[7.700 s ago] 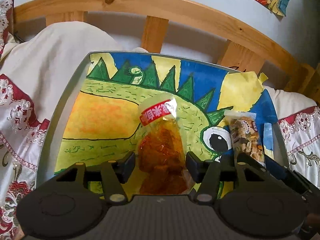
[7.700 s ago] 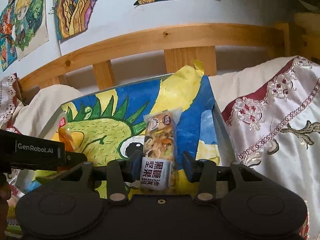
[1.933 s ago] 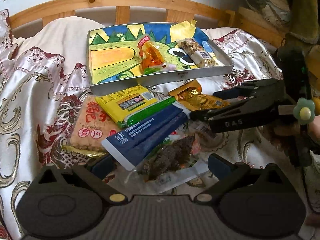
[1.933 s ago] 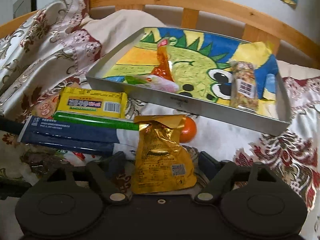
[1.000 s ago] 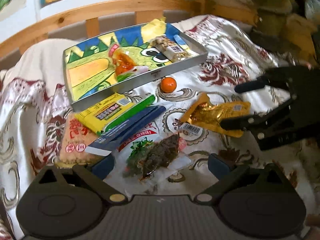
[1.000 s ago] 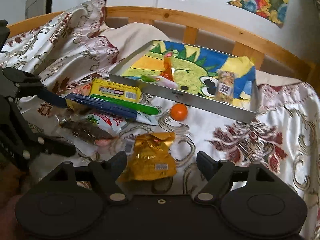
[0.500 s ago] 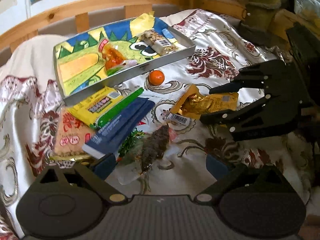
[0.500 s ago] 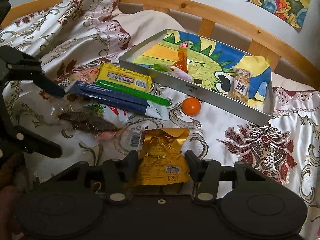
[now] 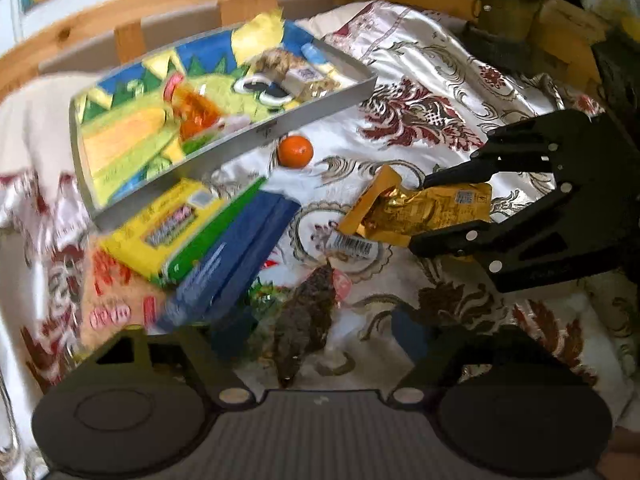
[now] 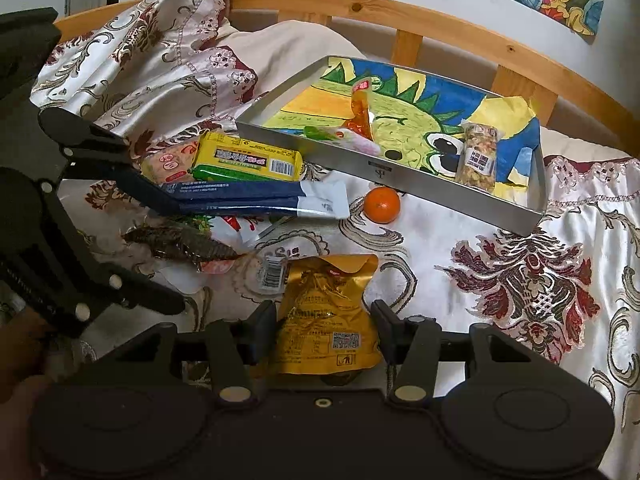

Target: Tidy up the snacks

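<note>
Satin bedspread [image 10: 520, 280], cream with maroon scrollwork, carries every item; a wooden bed rail [image 10: 440, 16] runs along its far edge.

Tray [image 10: 400, 178], grey metal, lined with a painted dinosaur sheet, sits toward the far edge of the spread. Contents: orange-filled clear packet [image 10: 360, 114], pale pink-and-green wrapped piece [image 10: 344, 136] by the near wall, nut-mix bar [image 10: 478, 160] toward the right end. Three snacks stowed, by this count.

Outside the tray, on the spread near its front wall:
- blue flat pack [image 10: 248, 200], long, partly under the yellow box;
- yellow box [image 10: 248, 160] with green side, just beside the tray's left corner;
- pink-printed biscuit pack [image 10: 166, 166], under the yellow box;
- gold foil pouch [image 10: 328, 312], nearest the viewer;
- clear sachet of dark dried food [image 10: 180, 242], beside the pouch;
- small orange fruit [image 10: 382, 205], close to the tray's front wall.

Right gripper [image 10: 324, 330]: jaws narrow, pressing both sides of the gold foil pouch, which rests on the spread; grip looks made, lift not yet evident.
Left gripper [image 9: 320, 332]: jaws wide, holding nothing, straddling the dark sachet from above.

Status, as a judgement: under halfway. Six items remain loose; the pouch appears next for the tray, the dark sachet likely after.
</note>
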Tool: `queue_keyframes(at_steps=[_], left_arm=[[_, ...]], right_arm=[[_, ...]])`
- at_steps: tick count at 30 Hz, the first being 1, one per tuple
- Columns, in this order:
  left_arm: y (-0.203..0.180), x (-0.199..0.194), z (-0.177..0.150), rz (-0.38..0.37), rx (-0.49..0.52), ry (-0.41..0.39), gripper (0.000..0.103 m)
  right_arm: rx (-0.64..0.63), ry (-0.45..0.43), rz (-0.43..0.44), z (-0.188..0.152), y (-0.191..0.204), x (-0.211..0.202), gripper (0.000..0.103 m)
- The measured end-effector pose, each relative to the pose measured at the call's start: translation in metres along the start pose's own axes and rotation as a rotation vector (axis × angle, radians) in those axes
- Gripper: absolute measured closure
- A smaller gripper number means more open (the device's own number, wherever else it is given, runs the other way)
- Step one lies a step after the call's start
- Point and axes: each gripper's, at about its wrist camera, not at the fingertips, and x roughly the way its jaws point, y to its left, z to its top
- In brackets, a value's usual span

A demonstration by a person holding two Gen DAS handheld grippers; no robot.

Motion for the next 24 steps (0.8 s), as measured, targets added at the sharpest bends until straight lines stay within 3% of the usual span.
queue_keyframes(at_steps=[4, 11, 15, 18, 22, 24], left_arm=[[0.003, -0.002, -0.002, 0.048, -0.048, 0.011, 0.044], [-0.009, -0.007, 0.003, 0.081, -0.081, 0.047, 0.047], [-0.014, 0.001, 0.004, 0.118, -0.060, 0.058, 0.037], [-0.013, 0.003, 0.003, 0.118, -0.055, 0.055, 0.037], [-0.014, -0.002, 0.005, 0.115, -0.054, 0.054, 0.049], [-0.015, -0.004, 0.007, 0.108, -0.062, 0.056, 0.051]], right_arm=[[0.005, 0.002, 0.002, 0.000, 0.000, 0.002, 0.049], [0.012, 0.005, 0.005, 0.000, 0.002, -0.001, 0.050], [0.012, -0.005, 0.000, -0.001, 0.003, 0.000, 0.045], [0.022, -0.013, -0.011, -0.002, 0.002, 0.003, 0.042], [0.017, -0.004, -0.010, -0.002, 0.004, 0.007, 0.043], [0.012, -0.003, -0.009, -0.002, 0.005, 0.007, 0.050]])
